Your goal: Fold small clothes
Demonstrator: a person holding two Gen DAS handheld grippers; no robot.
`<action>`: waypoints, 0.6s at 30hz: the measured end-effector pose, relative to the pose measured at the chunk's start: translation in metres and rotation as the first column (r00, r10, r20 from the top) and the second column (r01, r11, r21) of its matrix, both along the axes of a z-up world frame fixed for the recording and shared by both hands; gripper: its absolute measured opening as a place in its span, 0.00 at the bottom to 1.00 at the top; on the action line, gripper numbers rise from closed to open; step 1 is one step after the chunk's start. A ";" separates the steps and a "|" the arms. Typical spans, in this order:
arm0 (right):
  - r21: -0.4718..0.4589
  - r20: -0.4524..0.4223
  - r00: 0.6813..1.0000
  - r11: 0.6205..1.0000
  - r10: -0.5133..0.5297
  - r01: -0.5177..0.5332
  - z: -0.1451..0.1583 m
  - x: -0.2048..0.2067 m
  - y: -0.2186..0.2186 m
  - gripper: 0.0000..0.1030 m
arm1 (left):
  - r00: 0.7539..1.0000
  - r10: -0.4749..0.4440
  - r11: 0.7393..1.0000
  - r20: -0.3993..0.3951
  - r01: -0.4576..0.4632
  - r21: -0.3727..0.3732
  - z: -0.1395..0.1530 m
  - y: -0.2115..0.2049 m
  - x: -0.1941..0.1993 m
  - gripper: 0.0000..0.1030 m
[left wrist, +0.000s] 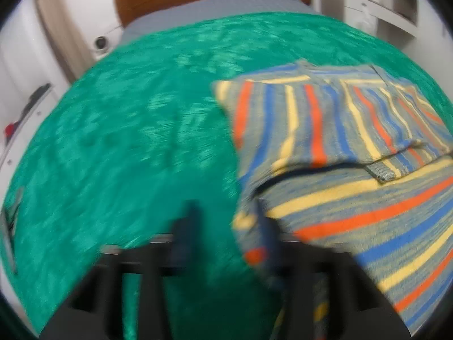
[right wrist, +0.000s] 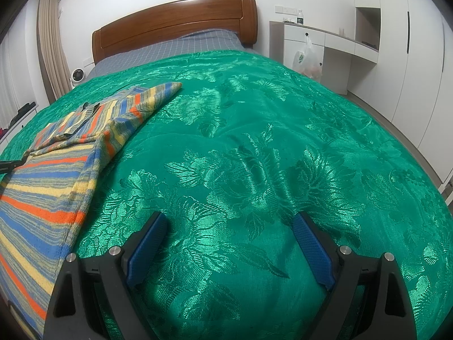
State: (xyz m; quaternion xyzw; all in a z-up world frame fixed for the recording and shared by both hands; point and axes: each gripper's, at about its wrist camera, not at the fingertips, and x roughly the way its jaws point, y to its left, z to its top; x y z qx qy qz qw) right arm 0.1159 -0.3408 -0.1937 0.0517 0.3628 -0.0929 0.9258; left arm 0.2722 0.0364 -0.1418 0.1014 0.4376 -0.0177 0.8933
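Partly, the left wrist view is blurring: the left gripper (left wrist: 226,221) is showing two dark fingers standing apart, nothing pressed between them, the right one overlapping the sweater's edge; whether it is touching the cloth cannot be told. One striped sweater (right wrist: 53,170) is lying on the green bedspread (right wrist: 254,155), a sleeve folded across its body, its lower part running out of frame. One right gripper (right wrist: 229,240) is hanging over bare bedspread, its two blue pads (right wrist: 147,243) spread wide, empty. One wooden headboard (right wrist: 175,19) is standing behind.
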 end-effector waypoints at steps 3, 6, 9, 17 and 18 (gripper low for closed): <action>0.000 0.000 1.000 1.000 0.000 0.000 0.000 0.000 0.000 0.88 | 0.999 0.023 0.997 0.035 -0.020 -0.068 0.010 0.023 -0.026 0.85; -0.001 0.000 1.000 1.000 0.000 0.000 0.000 0.000 0.000 0.88 | 0.996 0.081 0.995 0.025 -0.079 -0.063 0.009 0.051 -0.035 0.89; -0.002 0.000 1.000 1.000 0.000 0.000 0.000 0.000 0.000 0.88 | 0.988 0.151 0.989 0.034 -0.151 -0.012 0.004 0.074 -0.032 0.90; -0.007 0.000 1.000 1.000 0.001 -0.001 -0.001 0.001 -0.001 0.88 | 0.971 0.227 0.971 0.071 -0.219 -0.098 -0.039 0.111 -0.036 1.00; -0.008 0.000 1.000 1.000 0.001 -0.001 -0.001 0.001 -0.001 0.88 | 0.971 0.226 0.970 0.076 -0.218 -0.108 -0.039 0.112 -0.037 1.00</action>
